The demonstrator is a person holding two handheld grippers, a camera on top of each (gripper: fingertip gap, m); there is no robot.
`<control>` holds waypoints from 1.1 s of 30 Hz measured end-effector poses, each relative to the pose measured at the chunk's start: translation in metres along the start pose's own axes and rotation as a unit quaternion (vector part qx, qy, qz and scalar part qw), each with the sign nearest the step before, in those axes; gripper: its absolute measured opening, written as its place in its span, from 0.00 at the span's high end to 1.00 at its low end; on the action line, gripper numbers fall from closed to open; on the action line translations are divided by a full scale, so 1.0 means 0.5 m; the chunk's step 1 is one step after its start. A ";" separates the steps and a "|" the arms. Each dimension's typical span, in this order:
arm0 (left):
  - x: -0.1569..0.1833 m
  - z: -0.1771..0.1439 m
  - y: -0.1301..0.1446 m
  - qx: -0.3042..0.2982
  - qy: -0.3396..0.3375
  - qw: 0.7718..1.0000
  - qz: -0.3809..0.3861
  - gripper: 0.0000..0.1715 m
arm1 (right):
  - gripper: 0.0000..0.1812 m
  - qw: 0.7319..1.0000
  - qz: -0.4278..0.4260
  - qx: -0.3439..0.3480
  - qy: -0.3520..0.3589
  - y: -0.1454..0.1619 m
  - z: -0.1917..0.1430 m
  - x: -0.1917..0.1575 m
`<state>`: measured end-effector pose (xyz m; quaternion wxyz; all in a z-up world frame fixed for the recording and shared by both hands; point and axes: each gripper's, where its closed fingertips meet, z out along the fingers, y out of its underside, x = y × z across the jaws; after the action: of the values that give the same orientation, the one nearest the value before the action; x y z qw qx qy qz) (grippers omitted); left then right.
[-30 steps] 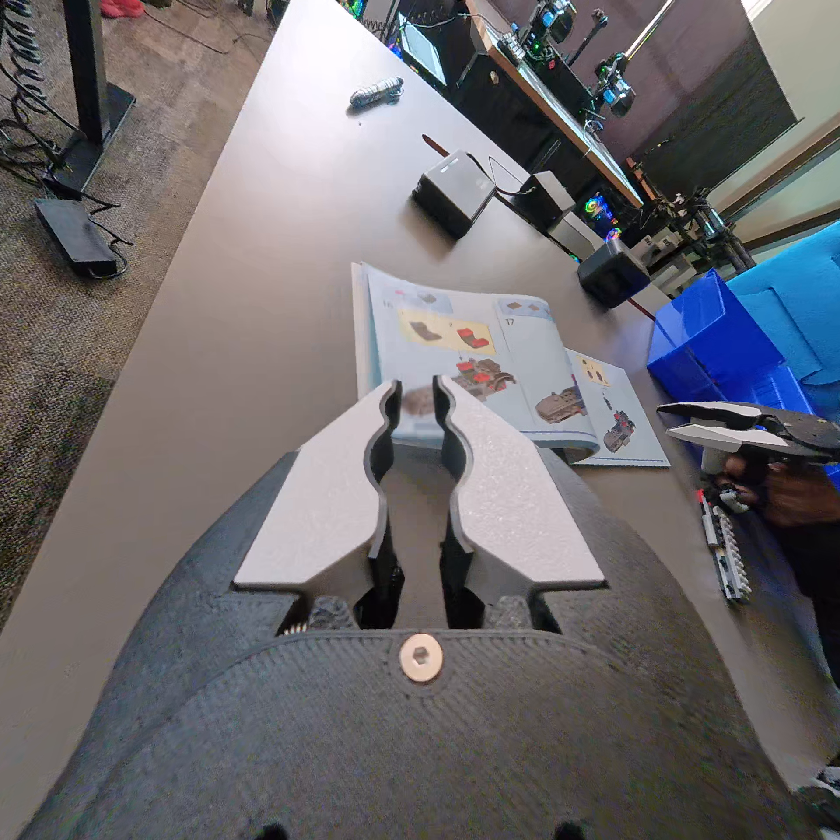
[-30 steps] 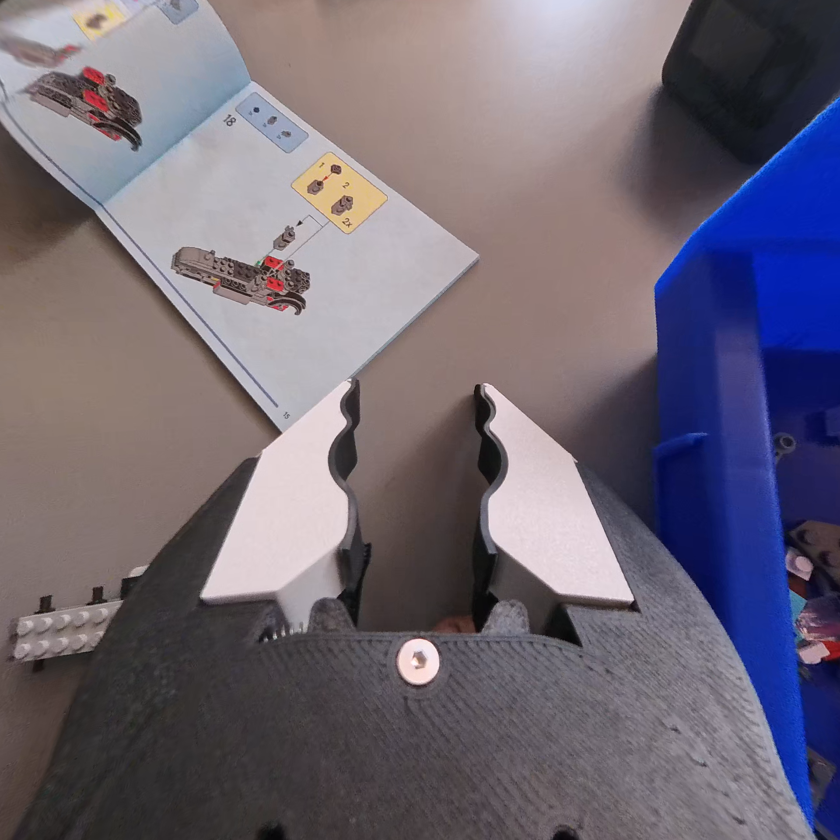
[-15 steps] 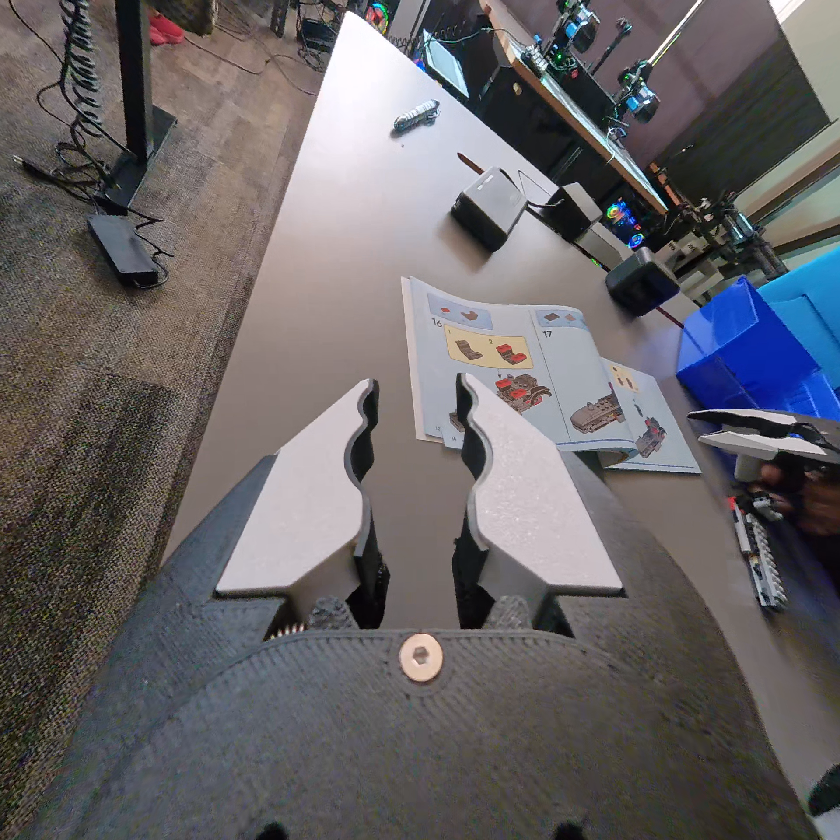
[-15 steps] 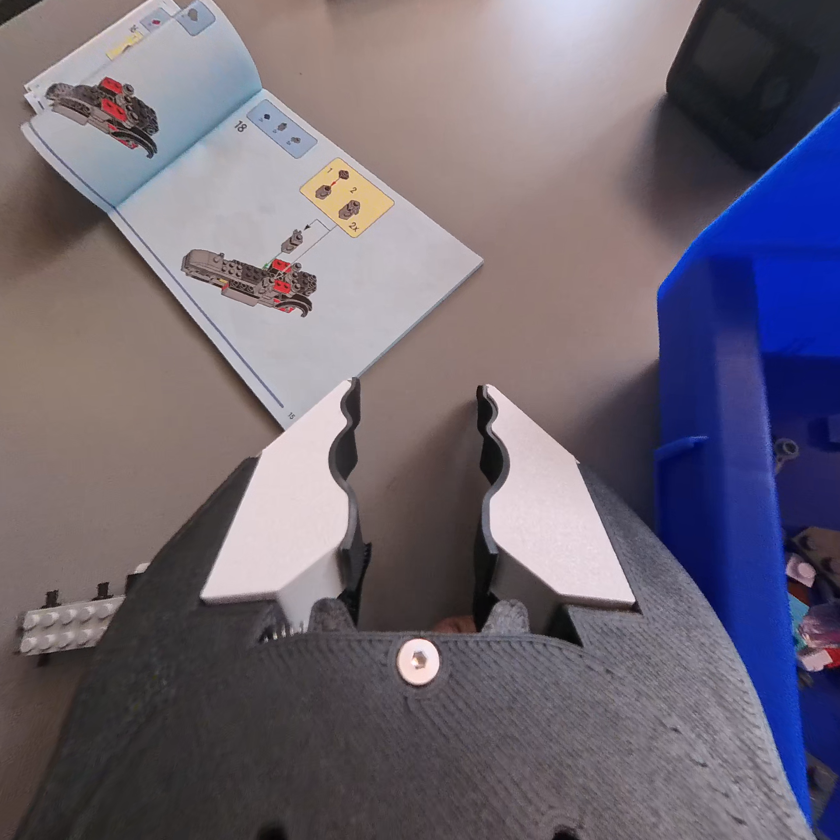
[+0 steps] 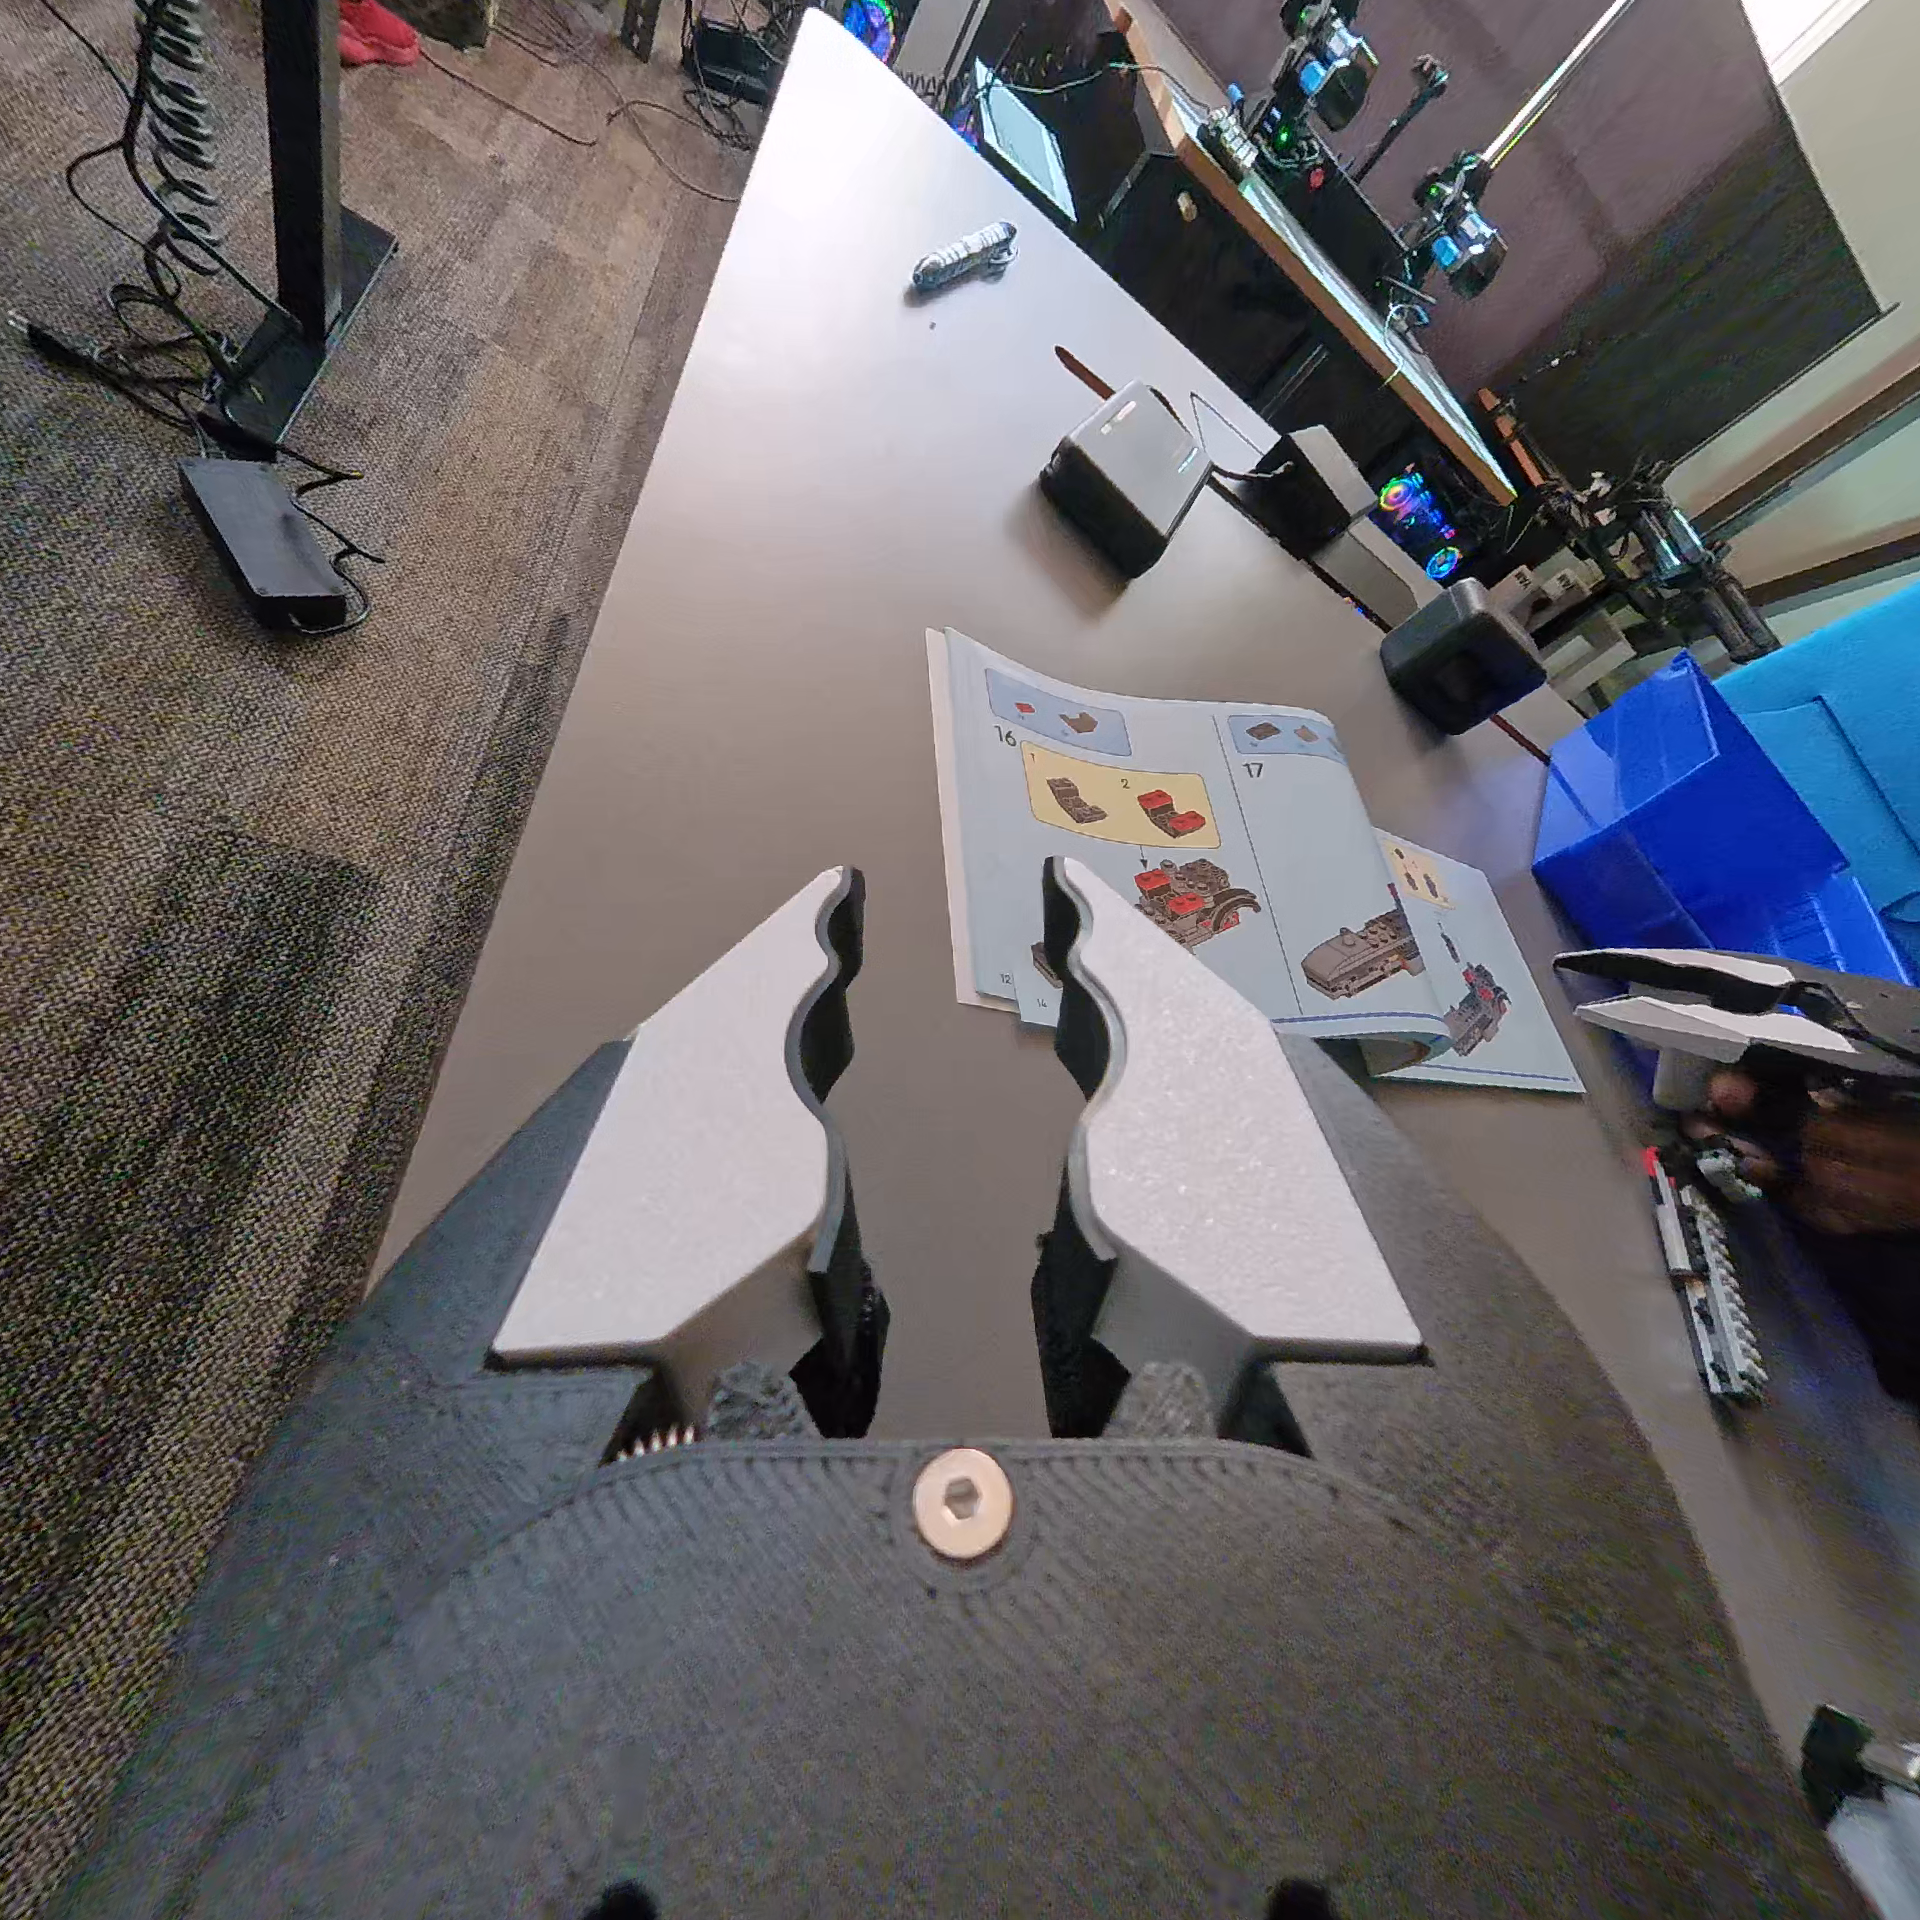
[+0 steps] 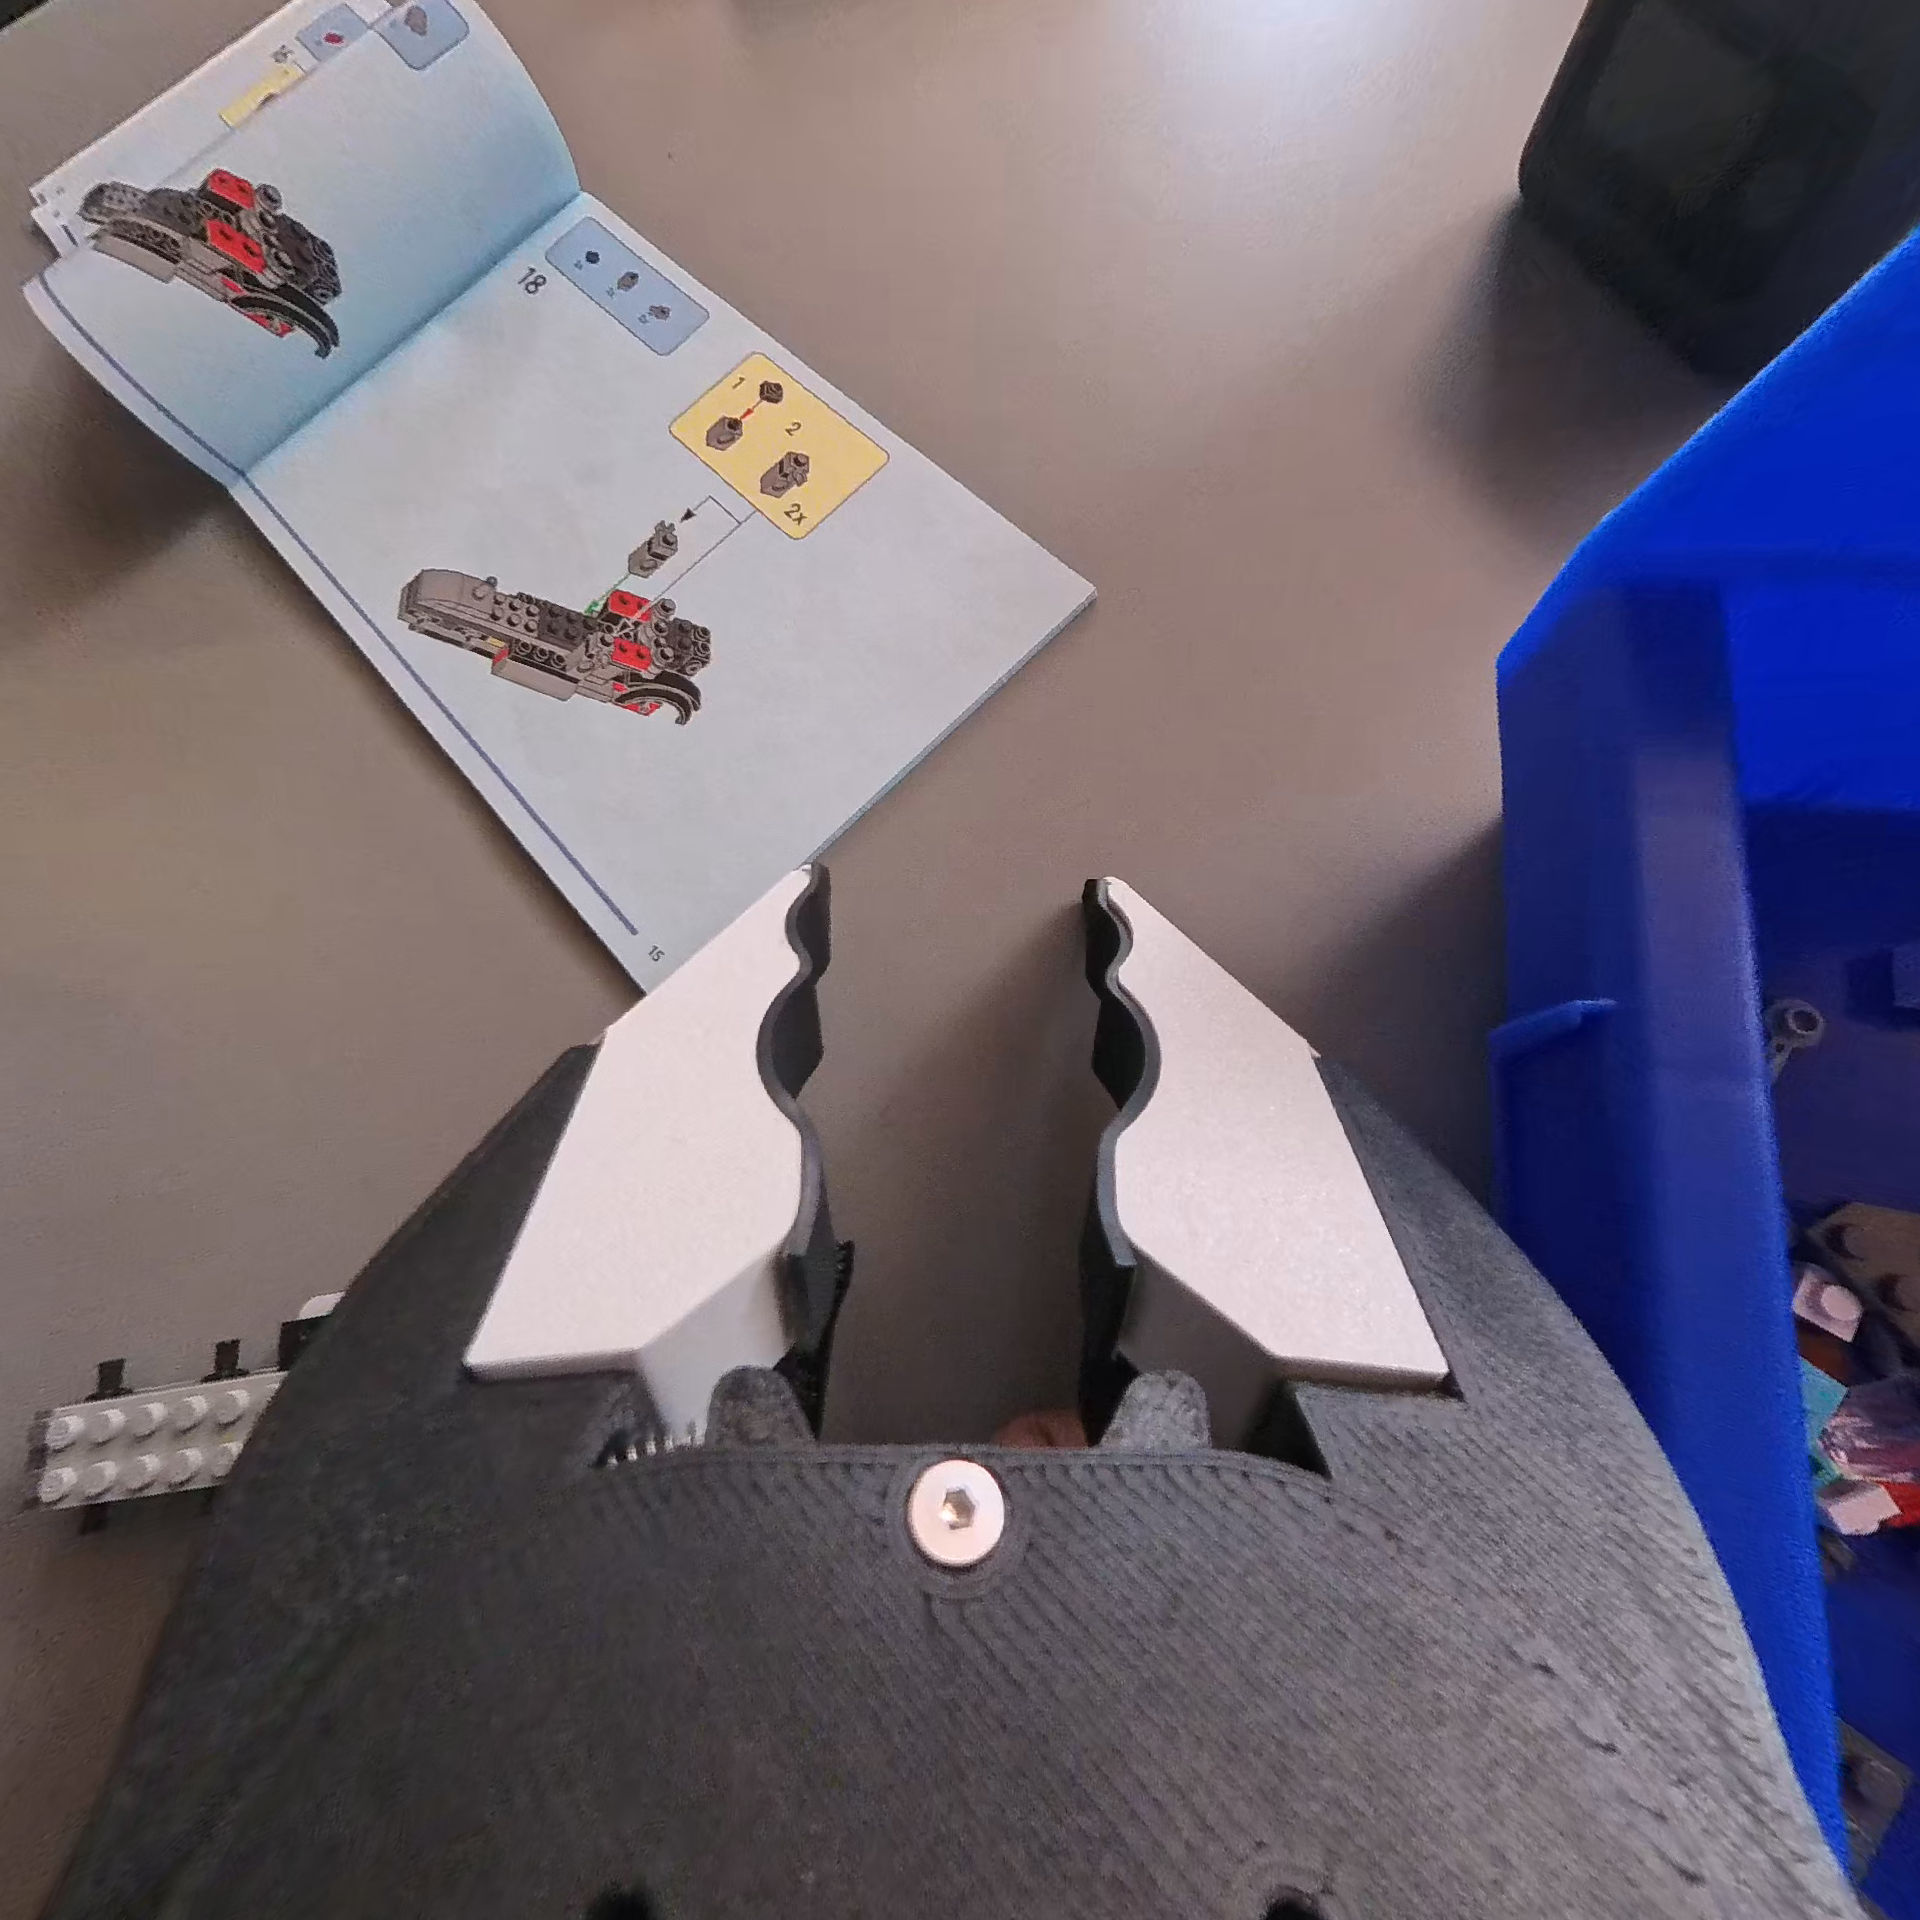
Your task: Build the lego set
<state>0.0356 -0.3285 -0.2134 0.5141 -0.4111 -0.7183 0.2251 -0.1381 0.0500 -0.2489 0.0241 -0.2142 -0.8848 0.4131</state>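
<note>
Both grippers empty above the table [image 5: 831, 499], booklet open.
Left gripper [image 5: 951, 904] gapes moderately beside the booklet [image 5: 1143, 831]; right gripper [image 6: 951, 883] spread wide between booklet and blue bin [image 6: 1621, 935]. The lego build [image 6: 145, 1439] lies at its left, partly hidden.

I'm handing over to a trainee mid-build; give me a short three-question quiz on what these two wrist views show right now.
1. True or false: the right tool is shut on a brick.
2. Multiple choice: the loose bricks lie in A) the blue bin, B) the instruction booklet, C) the black box.
3. Fill in: the grey studded lego assembly rests on the ____.

Key
1. False; its jaws stand apart with nothing between them, like the left tool.
2. A
3. table
</note>
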 end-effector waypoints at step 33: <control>-0.007 0.005 0.004 -0.008 -0.005 1.000 -0.011 0.80 | 0.73 1.000 0.003 0.001 0.000 -0.002 0.001 0.002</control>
<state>0.0348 -0.3300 -0.2180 0.5099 -0.4062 -0.7271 0.2153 -0.1395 0.0498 -0.2485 0.0229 -0.2165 -0.8840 0.4138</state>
